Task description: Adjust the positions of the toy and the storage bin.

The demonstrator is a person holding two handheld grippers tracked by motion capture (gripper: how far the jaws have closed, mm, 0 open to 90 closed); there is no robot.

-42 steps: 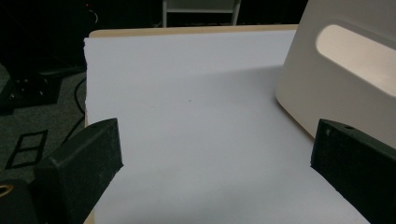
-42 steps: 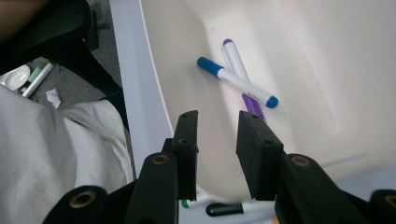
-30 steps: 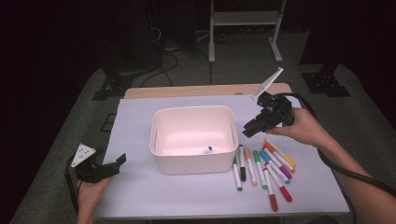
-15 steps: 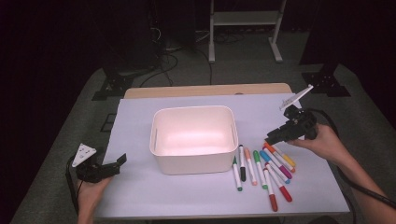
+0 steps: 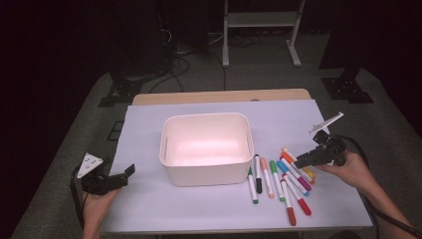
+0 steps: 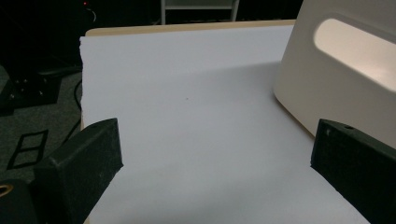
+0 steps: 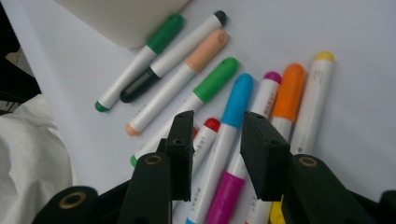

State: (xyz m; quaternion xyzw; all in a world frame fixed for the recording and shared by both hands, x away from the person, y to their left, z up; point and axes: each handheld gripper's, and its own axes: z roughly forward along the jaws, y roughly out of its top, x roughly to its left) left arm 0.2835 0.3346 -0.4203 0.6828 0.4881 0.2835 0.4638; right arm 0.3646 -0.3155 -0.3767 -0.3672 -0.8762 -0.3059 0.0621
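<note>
The white bin (image 5: 206, 148) looks bare inside — nine markers (image 5: 278, 180) lie beside it, the right gripper (image 5: 300, 160) just opening narrowly over them, the left gripper (image 5: 127, 173) gaping wide, holding nothing.

Right of one white bin (image 5: 206, 149) lay nine markers (image 5: 281, 181); two grippers, left (image 5: 122, 175) and right (image 5: 300, 160), were about.
</note>
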